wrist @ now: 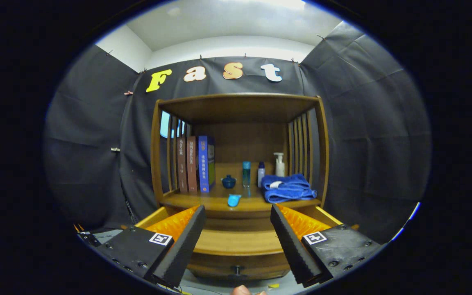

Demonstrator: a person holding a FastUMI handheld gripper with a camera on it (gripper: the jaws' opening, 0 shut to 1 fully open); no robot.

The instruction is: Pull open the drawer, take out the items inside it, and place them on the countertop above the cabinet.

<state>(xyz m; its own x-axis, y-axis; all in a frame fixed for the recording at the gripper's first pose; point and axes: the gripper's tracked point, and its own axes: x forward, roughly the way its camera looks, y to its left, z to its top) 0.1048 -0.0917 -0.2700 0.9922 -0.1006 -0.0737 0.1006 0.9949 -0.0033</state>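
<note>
A wooden cabinet stands ahead of me with its drawer pulled open below the countertop. The drawer's inside shows bare wood between my fingers, and its knob points toward me. On the countertop lie a small light-blue item, a folded blue towel, a dark blue lidded pot, a teal bottle, a small bottle and a white pump bottle. My gripper is open, its fingers spread over the drawer with nothing between them.
Three upright books lean at the left of the countertop against slatted side rails. The shelf roof hangs above the countertop. Black cloth walls surround the cabinet. A fingertip shows below the drawer front.
</note>
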